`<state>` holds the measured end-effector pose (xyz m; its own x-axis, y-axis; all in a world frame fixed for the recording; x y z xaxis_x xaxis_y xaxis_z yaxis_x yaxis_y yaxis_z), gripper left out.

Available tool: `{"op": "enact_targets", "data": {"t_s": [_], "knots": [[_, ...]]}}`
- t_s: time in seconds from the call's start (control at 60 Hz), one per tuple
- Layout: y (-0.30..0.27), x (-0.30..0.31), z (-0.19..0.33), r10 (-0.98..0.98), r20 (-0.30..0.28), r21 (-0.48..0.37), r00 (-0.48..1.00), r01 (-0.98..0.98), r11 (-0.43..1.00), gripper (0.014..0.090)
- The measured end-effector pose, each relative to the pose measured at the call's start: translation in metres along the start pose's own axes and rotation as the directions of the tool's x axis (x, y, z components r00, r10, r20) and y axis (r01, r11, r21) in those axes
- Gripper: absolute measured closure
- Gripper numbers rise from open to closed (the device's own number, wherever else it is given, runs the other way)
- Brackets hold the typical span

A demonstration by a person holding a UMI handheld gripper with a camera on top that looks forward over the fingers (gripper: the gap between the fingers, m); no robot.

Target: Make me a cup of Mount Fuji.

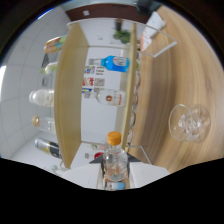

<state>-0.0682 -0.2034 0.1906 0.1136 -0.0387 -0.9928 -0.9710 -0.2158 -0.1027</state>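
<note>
A small clear bottle [115, 164] with an orange cap [114, 137] sits between my fingers, its cap pointing away from me. My gripper [115, 169] is shut on the bottle's body, with the dark finger pads [100, 159] pressing it from both sides. Off to the right, beyond the fingers, a clear stemmed glass [189, 122] holding ice stands on the wooden counter [165, 90]. The whole scene looks turned on its side. The lower part of the fingers is hidden.
Ahead is a white shelf unit with wooden dividers [67, 95]. It holds a blue-labelled bottle [116, 63], a red-labelled bottle [111, 97] and small cartons. More bottles [41, 96] line the tiled wall to the left. A thin metal rack [134, 100] runs beside the counter.
</note>
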Motion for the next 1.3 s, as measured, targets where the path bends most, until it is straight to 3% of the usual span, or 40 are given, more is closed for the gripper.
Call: {"op": "enact_targets", "data": {"t_s": [0.15,0.233,0.367,0.45,0.75,1.067,1.233,1.3], "knots": [[0.022,-0.034,-0.003,-0.586,-0.071,-0.015,0.807,0.587,0.809,0.0688],[0.044,-0.031,0.002,-0.763,-0.093,-0.045,0.640,0.763,0.645,0.0689],[0.081,0.020,0.015,-0.933,-0.106,-0.178,0.345,0.916,0.359,0.0691],[0.101,0.055,0.024,-0.970,-0.088,-0.260,0.227,0.935,0.242,0.0693],[0.134,0.129,0.043,-0.985,-0.099,-0.427,0.144,0.888,0.173,0.0691],[0.143,0.158,0.043,-0.980,-0.145,-0.493,0.133,0.849,0.188,0.0686],[0.145,0.159,0.036,-0.982,-0.126,-0.499,0.137,0.847,0.182,0.0678],[0.147,0.158,0.031,-0.983,-0.113,-0.500,0.146,0.846,0.183,0.0639]]}}
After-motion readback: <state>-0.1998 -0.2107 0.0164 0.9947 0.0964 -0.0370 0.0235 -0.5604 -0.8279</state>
